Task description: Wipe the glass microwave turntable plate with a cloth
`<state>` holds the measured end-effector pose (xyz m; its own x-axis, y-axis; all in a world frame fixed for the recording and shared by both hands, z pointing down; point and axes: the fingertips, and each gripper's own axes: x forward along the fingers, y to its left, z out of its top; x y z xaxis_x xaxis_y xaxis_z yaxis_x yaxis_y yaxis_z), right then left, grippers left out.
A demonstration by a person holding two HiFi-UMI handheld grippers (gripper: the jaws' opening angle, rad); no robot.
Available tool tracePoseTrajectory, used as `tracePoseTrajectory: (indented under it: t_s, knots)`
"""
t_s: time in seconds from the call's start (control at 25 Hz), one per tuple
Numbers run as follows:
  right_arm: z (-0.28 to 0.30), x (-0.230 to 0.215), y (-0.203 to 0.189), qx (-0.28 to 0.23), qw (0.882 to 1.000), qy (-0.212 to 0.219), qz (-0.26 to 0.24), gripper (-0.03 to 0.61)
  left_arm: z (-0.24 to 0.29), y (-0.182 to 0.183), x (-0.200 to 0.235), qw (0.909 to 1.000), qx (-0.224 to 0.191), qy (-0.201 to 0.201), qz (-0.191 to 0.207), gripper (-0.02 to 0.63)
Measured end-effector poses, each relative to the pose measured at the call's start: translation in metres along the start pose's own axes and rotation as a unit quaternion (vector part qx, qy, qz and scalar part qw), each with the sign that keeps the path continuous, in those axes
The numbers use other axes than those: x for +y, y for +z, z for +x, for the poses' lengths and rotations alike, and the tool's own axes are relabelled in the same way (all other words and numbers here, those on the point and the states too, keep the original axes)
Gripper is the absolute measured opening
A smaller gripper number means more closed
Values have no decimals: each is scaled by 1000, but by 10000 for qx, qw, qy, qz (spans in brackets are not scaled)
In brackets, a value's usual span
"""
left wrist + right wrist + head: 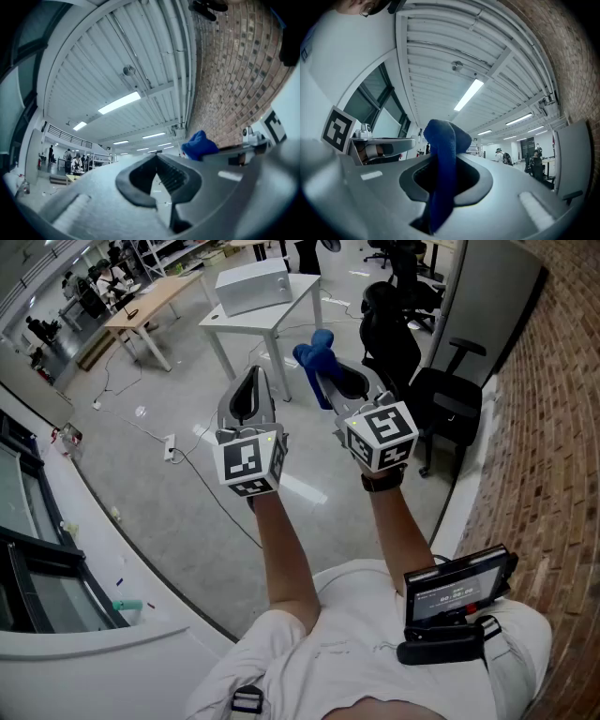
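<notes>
Right gripper (326,376) is clamped on a blue cloth (443,140), which bunches above its jaws and hangs down between them. Left gripper (156,158) has its jaw tips together with nothing held. Both are raised side by side, aimed out across the room. The glass turntable plate shows in no view. Ahead, beyond both, stands a white table (281,320) with a grey box (251,287), so the plate's direction cannot be told.
</notes>
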<state>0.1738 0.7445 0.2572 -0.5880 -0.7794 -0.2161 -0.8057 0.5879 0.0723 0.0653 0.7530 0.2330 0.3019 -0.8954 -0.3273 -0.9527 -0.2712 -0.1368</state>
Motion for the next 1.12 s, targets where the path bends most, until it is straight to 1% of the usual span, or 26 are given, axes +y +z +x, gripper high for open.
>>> tracePoseTrajectory:
  t_s: [0.16,0.44,0.56,0.84,1.0,1.12]
  knots:
    - [-6,-4,-2,40,10000,-54,57,63,0,-1,-9,10000,58,-68,39,3]
    - [-13,-3,-12,94,9997,-42,207,63,-5,-11,-17,9996,242,-70,116,3]
    - [-16,-5,-20,207,9994,-122,247,61,-9,-17,-19,9994,330,-58,119,3]
    - [-18,-2,-38,513,9982,-222,228,61,-15,-29,-20,9986,500,-78,122,3]
    - [-14,3,-42,576,9980,-254,104,61,-18,-32,-18,9986,497,-158,12,3]
    - [-11,8,-43,601,9977,-301,57,61,-21,-32,-12,9987,492,-109,73,3]
